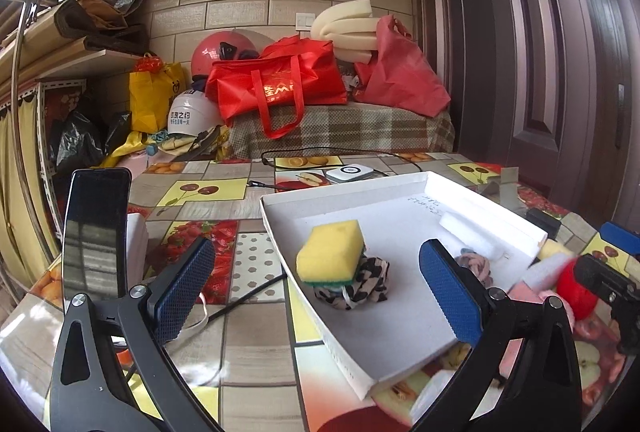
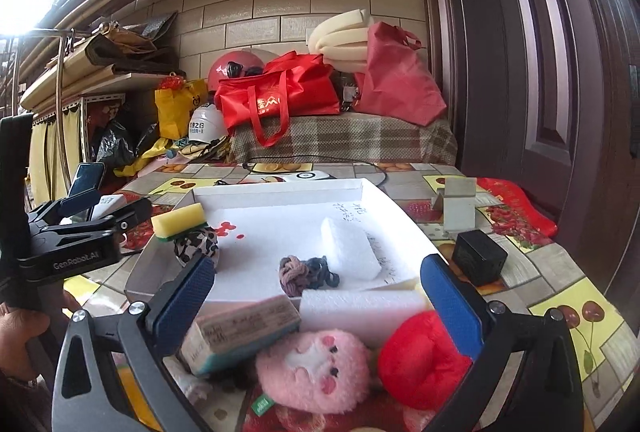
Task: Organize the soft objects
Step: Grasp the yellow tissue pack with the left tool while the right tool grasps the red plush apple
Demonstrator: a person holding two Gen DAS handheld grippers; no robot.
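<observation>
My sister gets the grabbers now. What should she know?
Left gripper: open, empty, above the white tray.
Right gripper: open, empty, over the things waiting outside.
Done, in the tray: yellow sponge on the spotted cloth, yarn knot, white foam block.
Left, in front of the tray: pink plush, red plush, white foam bar, printed sponge.

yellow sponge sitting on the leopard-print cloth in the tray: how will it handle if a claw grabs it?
The yellow sponge looks like foam, so it probably squashes and weighs little. It sits tilted on the bunched leopard-print cloth, so a push would likely tip it off. Its green scouring layer may add grip.
</observation>
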